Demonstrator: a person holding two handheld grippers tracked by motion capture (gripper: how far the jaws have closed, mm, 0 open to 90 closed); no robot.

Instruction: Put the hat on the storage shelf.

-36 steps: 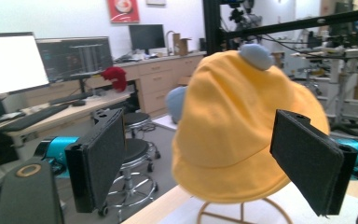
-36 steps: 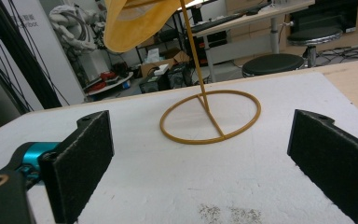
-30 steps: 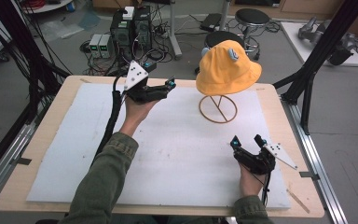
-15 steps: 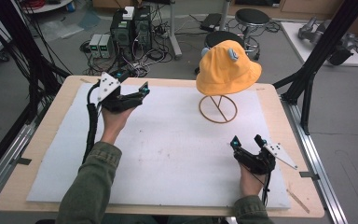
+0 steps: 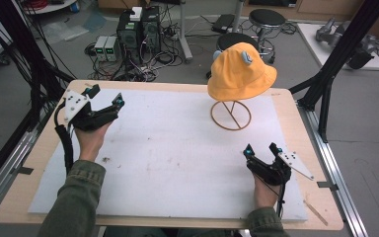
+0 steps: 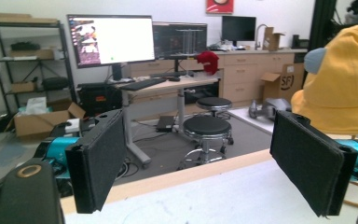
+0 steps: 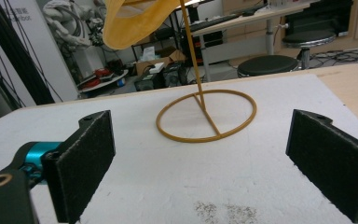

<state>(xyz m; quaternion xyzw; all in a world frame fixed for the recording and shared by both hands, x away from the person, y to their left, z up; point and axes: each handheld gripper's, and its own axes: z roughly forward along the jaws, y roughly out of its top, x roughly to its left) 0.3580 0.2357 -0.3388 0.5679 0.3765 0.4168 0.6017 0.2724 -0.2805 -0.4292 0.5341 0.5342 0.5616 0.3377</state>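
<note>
Left gripper (image 5: 104, 97), jaws spread and empty, hovers at the far left of the table (image 5: 24, 197); right gripper (image 5: 261, 149) likewise, nearer the yellow hat (image 5: 241, 73) on its wire stand (image 5: 231, 114). Best approach: lift the hat straight upward, keeping the stand upright.

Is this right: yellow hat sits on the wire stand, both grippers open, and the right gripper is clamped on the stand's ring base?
Not quite. The right gripper holds nothing: in the right gripper view its jaws stand wide apart, with the stand lying farther off on the white mat. The rest holds: the yellow hat sits on the stand, and the left gripper is open too.
</note>
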